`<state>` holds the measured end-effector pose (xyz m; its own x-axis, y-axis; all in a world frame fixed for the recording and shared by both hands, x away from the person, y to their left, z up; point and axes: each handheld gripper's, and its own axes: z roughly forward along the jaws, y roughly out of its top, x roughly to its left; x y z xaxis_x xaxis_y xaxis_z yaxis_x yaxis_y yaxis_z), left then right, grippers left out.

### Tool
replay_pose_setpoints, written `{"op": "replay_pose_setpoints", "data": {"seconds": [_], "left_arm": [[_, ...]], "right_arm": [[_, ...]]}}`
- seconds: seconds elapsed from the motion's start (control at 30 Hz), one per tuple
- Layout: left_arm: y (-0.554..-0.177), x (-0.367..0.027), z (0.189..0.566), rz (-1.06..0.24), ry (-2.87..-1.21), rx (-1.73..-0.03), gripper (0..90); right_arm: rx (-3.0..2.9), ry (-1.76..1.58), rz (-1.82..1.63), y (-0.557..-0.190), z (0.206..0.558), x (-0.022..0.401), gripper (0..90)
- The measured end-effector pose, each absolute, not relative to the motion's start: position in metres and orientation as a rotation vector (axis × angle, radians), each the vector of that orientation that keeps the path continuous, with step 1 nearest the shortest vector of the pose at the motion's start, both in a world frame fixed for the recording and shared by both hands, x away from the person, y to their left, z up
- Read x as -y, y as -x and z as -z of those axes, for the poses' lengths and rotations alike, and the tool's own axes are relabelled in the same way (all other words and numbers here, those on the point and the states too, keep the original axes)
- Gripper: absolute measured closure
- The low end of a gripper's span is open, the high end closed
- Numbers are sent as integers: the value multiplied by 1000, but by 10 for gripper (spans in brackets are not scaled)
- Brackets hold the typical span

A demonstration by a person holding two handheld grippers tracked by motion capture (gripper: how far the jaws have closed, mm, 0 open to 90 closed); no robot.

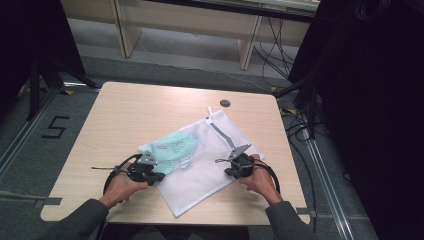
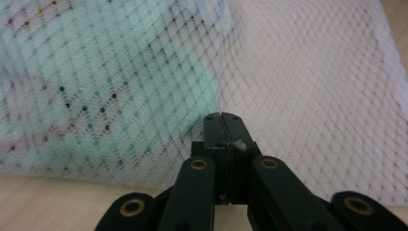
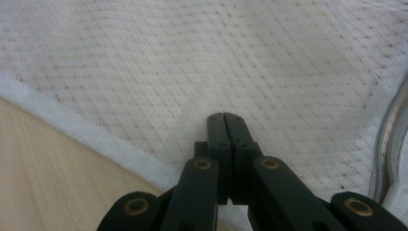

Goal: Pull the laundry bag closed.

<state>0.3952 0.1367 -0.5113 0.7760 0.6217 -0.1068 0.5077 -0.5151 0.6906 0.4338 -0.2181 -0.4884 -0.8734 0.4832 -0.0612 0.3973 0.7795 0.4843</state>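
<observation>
Both the left gripper (image 2: pixel 223 118) and right gripper (image 3: pixel 224 117) have jaws clenched, apparently pinching the mesh bag (image 1: pixel 210 155) at frame centre; keep tension even when lifting.

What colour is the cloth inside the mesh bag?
Mint green cloth, seen best in the left gripper view.

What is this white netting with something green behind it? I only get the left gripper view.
Observer: It's a white mesh bag lying flat on a wooden table; the green cloth fills just its left part.
Operator: Is the other tool touching it too?
Observer: The right gripper is over the bag's plain white side, fingers shut together.
Operator: How does the bag close?
Observer: A grey zip runs along its far right edge.
</observation>
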Motion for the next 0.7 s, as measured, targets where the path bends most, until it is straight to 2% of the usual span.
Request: {"op": "replay_pose_setpoints", "data": {"seconds": [0.7], "left_arm": [[-418,-174,507,-241,-2254,-934,892]], "right_arm": [[-2883,-497,-721,-412,489,176,900]]}}
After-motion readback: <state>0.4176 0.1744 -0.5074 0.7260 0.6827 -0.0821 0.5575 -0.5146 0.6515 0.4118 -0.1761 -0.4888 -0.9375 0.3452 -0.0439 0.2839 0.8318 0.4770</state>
